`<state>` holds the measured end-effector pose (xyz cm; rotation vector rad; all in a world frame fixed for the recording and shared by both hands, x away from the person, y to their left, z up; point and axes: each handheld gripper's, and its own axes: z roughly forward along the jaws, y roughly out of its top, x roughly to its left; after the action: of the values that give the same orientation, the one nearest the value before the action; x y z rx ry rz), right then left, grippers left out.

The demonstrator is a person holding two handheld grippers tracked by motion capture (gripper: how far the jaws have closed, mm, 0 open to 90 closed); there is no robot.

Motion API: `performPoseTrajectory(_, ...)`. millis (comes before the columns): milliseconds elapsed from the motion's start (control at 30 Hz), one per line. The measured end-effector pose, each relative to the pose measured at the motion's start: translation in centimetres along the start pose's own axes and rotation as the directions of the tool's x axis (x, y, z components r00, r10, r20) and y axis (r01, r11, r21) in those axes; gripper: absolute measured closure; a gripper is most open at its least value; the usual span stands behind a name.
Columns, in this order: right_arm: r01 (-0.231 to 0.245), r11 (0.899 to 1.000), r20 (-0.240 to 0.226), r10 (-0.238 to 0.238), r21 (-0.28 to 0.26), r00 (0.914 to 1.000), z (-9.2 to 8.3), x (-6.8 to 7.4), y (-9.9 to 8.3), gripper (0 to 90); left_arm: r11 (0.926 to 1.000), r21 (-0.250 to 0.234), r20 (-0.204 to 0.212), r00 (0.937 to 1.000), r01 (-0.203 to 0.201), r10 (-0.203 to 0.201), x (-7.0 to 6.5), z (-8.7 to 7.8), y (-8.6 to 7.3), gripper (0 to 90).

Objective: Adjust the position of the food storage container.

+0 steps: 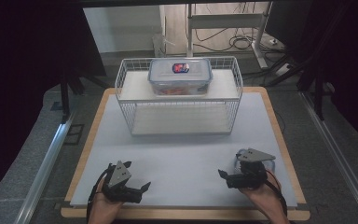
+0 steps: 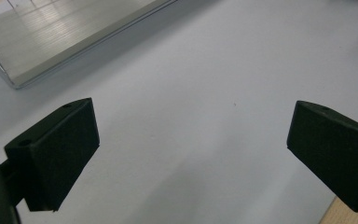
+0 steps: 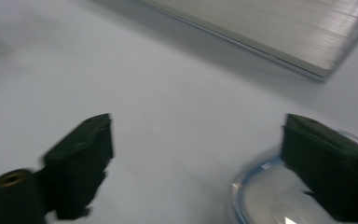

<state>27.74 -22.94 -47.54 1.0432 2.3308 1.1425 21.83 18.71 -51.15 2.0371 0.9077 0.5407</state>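
- Clear plastic, blue-rimmed round lid or dish [image 3: 279,196] lies flat on the pale grey table mat [image 1: 182,154], right under my right gripper [image 1: 233,171]; it is the piece nearest either tool, so I treat it as the work in hand.
- Risk: one jaw of that gripper sits over the rim and the other stands well off on bare mat. If I close like this, I judge the pads will push the lid sideways instead of catching it.
- Risk: the lid is thin and flat on the mat, so the lower pad may scrape the mat and fail to get beneath the rim.
- Risk: the right gripper view is blurred, so I cannot tell whether the near jaw touches the rim or hovers just above it.
- Right gripper: jaws spread wide, nothing pinched between them.
- Left gripper [image 2: 191,140]: jaws spread wide over bare mat, holding and touching nothing.
- Ahead of both grippers stands a white wire two-tier rack [image 1: 179,95], with a clear rectangular lidded plastic box [image 1: 180,76] on its top shelf, well apart from both tools.
- Risk: a hasty reach forward could clip the rack's lower shelf edge [image 2: 74,42].
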Motion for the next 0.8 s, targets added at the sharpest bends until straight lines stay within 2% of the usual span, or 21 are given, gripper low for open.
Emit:
performPoseTrajectory(33,-0.018,1.0,0.004,0.018,0.003,0.9998,-0.3,-0.3,0.1,26.6,1.0,0.0,0.0,1.0,0.0,0.0,0.0,0.0,0.0,2.0)
performPoseTrajectory(67,-0.027,1.0,0.033,0.027,-0.005,0.9991,-1.1,-1.1,0.1,41.8,1.0,-0.002,-0.001,1.0,-0.002,0.002,0.0,0.0,0.0,2.0)
performPoseTrajectory(100,-0.027,1.0,0.033,0.027,-0.005,0.9991,-1.1,-1.1,0.1,41.8,1.0,-0.003,-0.003,1.0,-0.003,0.003,0.0,0.0,0.0,2.0)
performPoseTrajectory(133,-0.035,0.999,0.045,0.036,-0.01,0.9983,-2.0,-2.0,0.1,55.8,1.0,-0.005,-0.009,0.9999,-0.007,0.007,0.0,0.0,0.0,2.1)
performPoseTrajectory(167,-0.035,0.999,0.045,0.036,-0.01,0.9983,-2.0,-2.0,0.1,55.8,1.0,-0.005,-0.009,0.9999,-0.007,0.007,0.0,0.0,0.0,2.1)
performPoseTrajectory(200,-0.048,0.999,0.053,0.049,-0.016,0.9974,-2.8,-3.0,-0.1,68.9,0.9999,-0.009,-0.009,0.9999,-0.009,0.009,0.0,0.0,0.0,2.1)
performPoseTrajectory(233,-0.048,0.999,0.053,0.049,-0.016,0.9974,-2.8,-3.0,-0.1,68.9,0.9999,-0.009,-0.009,0.9999,-0.009,0.009,0.0,0.0,0.0,2.1)
performPoseTrajectory(300,-0.048,0.999,0.084,0.05,-0.025,0.9952,-3.8,-4.0,-0.5,80.8,0.9999,-0.011,-0.008,0.9999,-0.01,0.01,0.0,-0.1,0.0,2.2)
performPoseTrajectory(333,-0.051,0.998,0.097,0.052,-0.022,0.9939,-4.1,-4.2,-0.6,83.8,0.9999,-0.01,-0.008,0.9999,-0.011,0.011,0.0,-0.1,0.0,2.2)
performPoseTrajectory(367,-0.057,0.998,0.137,0.059,-0.015,0.9888,-4.9,-5.0,-1.0,89.5,0.9999,-0.005,-0.009,0.9999,-0.012,0.012,0.0,0.0,0.0,2.2)
performPoseTrajectory(433,-0.065,0.998,0.147,0.066,-0.013,0.9869,-5.1,-5.4,-1.1,89.5,0.9999,-0.002,-0.011,0.9999,-0.011,0.011,0.1,0.0,0.0,2.2)
performPoseTrajectory(467,-0.096,0.995,0.177,0.099,-0.021,0.9792,-5.9,-6.4,-1.7,89.7,1.0,0.0,-0.009,0.9999,-0.009,0.009,0.1,0.1,-0.1,2.2)
performPoseTrajectory(500,-0.096,0.995,0.177,0.099,-0.021,0.9792,-5.9,-6.4,-1.7,89.7,1.0,0.0,-0.008,0.9999,-0.007,0.007,0.1,0.1,-0.1,2.2)
performPoseTrajectory(600,-0.148,0.989,0.226,0.146,-0.011,0.9632,-6.6,-7.7,-2.7,89.7,1.0,0.003,-0.007,1.0,0.0,0.0,0.2,0.1,-0.1,2.3)
performPoseTrajectory(733,-0.211,0.977,0.263,0.2,0.014,0.944,-7.4,-8.9,-4.5,89.7,0.9999,0.006,-0.005,1.0,0.009,-0.009,0.4,0.2,-0.2,2.3)
performPoseTrajectory(800,-0.213,0.977,0.267,0.2,0.021,0.9427,-7.4,-8.9,-4.7,89.7,0.9999,0.008,-0.002,0.9999,0.011,-0.011,0.4,0.2,-0.2,2.3)
